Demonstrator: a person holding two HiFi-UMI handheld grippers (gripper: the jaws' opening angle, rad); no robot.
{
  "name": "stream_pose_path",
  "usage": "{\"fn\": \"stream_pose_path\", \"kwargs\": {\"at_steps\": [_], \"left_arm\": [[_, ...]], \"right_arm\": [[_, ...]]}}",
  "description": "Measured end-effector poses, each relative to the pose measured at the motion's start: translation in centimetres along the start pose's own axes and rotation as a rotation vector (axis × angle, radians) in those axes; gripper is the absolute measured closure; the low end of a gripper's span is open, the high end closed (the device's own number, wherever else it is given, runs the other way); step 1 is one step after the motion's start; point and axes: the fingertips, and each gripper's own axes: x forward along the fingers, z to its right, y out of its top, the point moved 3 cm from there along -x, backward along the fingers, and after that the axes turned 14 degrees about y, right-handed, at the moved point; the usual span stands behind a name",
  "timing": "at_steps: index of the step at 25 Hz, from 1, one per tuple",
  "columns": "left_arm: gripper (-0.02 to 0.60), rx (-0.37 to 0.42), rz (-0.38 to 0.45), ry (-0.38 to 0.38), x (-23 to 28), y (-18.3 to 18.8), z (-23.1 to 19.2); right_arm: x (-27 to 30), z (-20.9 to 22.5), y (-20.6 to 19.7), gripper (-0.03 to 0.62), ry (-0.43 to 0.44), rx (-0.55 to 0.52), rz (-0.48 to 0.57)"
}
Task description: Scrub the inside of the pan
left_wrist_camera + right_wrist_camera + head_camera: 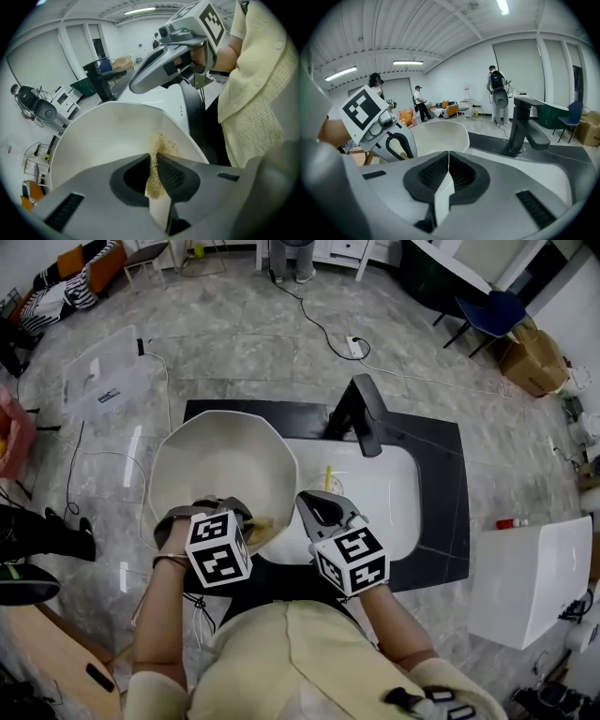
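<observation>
Head view: white pan [223, 463] at 9 o'clock of sink basin [386, 491], reaching past black counter's [439, 486] left edge. Left gripper [153, 158] at pan's 5 o'clock rim, clenched on tan sponge [161, 144] against inner wall. Right gripper [448, 158] at 3 o'clock of it, jaws pressed together, low over basin's near edge. Faucet [361, 413] at 12 o'clock; open floor [234, 334] around.

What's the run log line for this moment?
left tool: shut on sponge, against inner wall of pan | right tool: shut, empty, over sink
</observation>
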Motion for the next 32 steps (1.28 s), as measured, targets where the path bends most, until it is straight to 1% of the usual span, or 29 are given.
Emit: {"fn": "stream_pose_path", "kwargs": {"at_steps": [4,9,11,17,22,27,32], "left_arm": [[0.537,0.024,-0.075,-0.001,-0.4,-1.8,0.4],[0.537,0.121,-0.186,0.035,-0.6,-3.9,0.7],[0.537,0.127,-0.214,0.045,-0.7,-4.6,0.7],[0.537,0.105,-0.305,0.101,-1.0,-6.8,-0.4],[0.537,0.124,-0.391,0.173,-1.0,-9.0,-1.8],[0.537,0.145,-0.455,0.23,-0.7,-10.2,-3.3],[0.537,0.188,-0.507,0.331,-0.4,-11.4,-5.6]], "right_arm": [[0.5,-0.8,0.5,0.579,0.034,-0.019,0.003],[1.1,-1.5,0.8,0.579,0.059,-0.033,-0.005],[1.3,-1.8,0.9,0.579,0.069,-0.038,-0.002],[1.7,-2.4,1.3,0.579,0.09,-0.05,0.013],[1.9,-2.6,1.1,0.579,0.093,-0.051,0.003],[2.0,-2.5,1.1,0.579,0.091,-0.046,0.001],[2.1,-2.1,1.0,0.579,0.083,-0.038,-0.001]]}}
